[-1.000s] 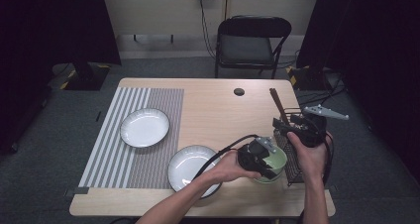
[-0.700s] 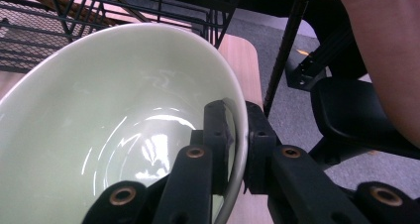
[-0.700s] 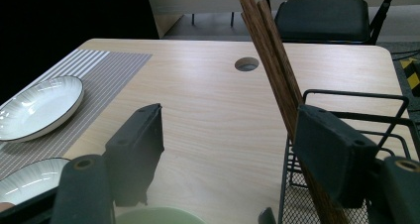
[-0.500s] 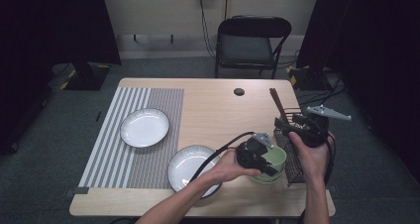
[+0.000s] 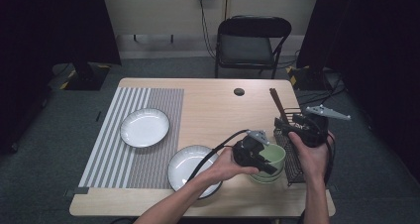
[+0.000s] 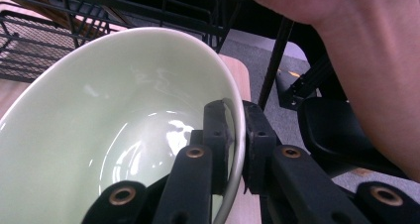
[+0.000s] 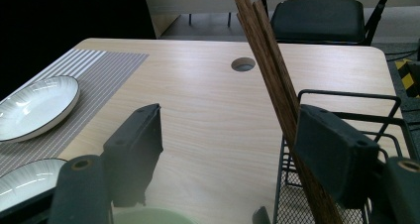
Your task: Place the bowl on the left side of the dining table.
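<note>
On the near right part of the pale wooden table (image 5: 213, 105), just left of the black wire dish rack (image 5: 296, 160), sits a stack of pale green ceramic bowls (image 5: 270, 170), and the work in hand looks like lifting the top bowl off it. To the left lies a grey striped cloth placemat (image 5: 148, 97) with one white ribbed plate (image 5: 144, 127) on it, and a second white ribbed plate (image 5: 190, 165) rests nearer, half on the mat's right edge. Brown wooden chopsticks (image 7: 272, 70) stand tilted in the rack's far corner. The left gripper (image 6: 236, 135) is clamped on the top bowl's rim, one jaw inside the bowl and one outside, the rim pinched between them. The right gripper (image 7: 233, 149) hangs above the rack's near-left edge with its jaws wide apart and nothing between them, the chopsticks just beside its right jaw. My reading is that the grasp is made and the lift comes next: that calls for a steady upward pull that keeps the bowl level, clears the bowl beneath and the rack wire, then a carry leftward, probably to the placemat.
</note>
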Action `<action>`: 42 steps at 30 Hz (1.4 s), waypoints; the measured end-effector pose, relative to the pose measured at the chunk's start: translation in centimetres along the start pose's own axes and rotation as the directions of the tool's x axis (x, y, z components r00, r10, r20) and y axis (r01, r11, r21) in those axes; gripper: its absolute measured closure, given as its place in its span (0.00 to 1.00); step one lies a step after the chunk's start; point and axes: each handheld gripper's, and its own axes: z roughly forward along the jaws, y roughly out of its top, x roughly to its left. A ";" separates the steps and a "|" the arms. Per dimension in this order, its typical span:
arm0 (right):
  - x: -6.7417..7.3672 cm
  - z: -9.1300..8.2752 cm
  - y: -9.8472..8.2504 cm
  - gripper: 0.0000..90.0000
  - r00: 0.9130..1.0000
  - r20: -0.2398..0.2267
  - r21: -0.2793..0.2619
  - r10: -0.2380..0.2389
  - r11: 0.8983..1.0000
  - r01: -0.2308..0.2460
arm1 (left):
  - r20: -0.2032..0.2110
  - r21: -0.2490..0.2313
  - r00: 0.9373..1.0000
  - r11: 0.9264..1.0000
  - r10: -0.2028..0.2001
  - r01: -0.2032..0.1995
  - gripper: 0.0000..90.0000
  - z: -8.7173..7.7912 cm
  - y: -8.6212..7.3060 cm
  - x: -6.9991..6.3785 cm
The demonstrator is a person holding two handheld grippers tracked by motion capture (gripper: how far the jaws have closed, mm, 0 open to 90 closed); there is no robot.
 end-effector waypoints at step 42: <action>0.6 0.1 0.2 0.25 1.000 0.004 -0.025 -0.018 1.000 0.019 | -0.110 -0.165 0.993 0.986 -0.043 0.024 0.92 -10.2 -2.0 1.2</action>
